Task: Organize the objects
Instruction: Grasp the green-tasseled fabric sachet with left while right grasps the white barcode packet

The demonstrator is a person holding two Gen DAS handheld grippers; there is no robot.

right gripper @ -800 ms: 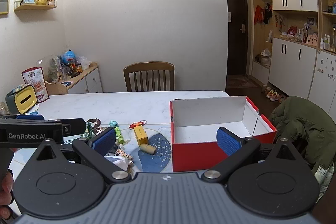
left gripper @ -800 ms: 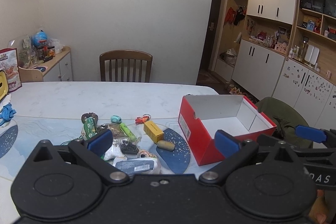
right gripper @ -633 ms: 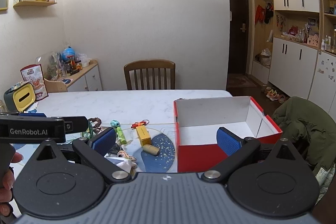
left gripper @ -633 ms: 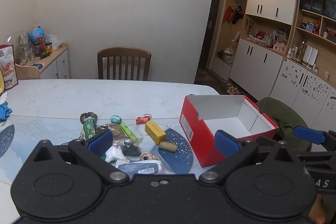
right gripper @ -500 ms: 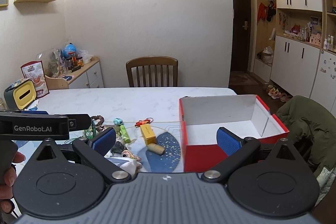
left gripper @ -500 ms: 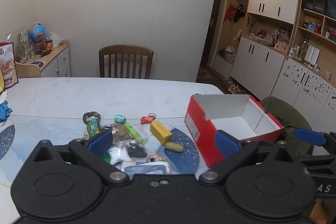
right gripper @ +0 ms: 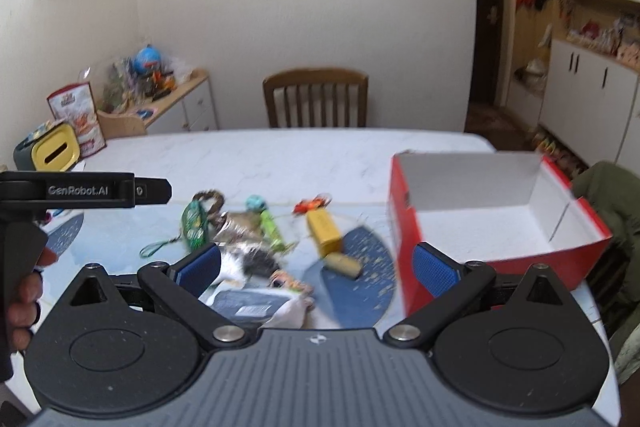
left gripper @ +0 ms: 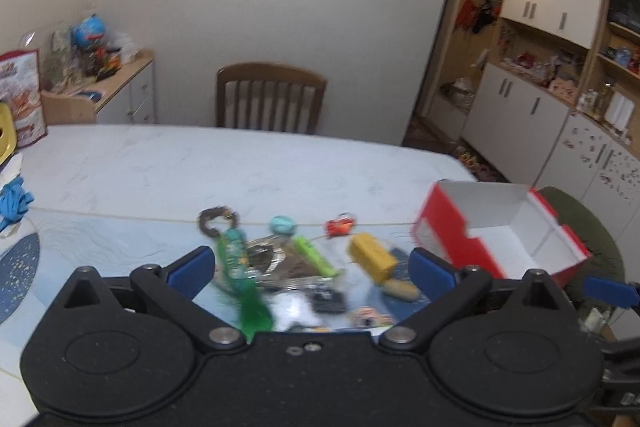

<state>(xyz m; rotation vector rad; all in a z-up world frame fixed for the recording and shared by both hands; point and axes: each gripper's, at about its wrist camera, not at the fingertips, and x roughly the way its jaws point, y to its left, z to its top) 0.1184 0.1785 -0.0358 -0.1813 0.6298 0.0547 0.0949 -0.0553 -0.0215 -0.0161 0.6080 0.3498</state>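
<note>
I hold my left gripper point(left gripper: 310, 269) level above the table point(left gripper: 168, 171), jaws spread and empty, over the blurred clutter of small objects point(right gripper: 256, 239). My right gripper point(right gripper: 316, 267) hovers likewise, wide apart, beside the red box point(right gripper: 496, 223).

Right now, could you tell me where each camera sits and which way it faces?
Left wrist: on the left gripper, facing across the table at the clutter; its open fingers and the right gripper's blue tip show.
Right wrist: on the right gripper, facing the red box; its open fingers, the left gripper and a hand show.
Shared: red box, yellow block, wooden chair.
</note>
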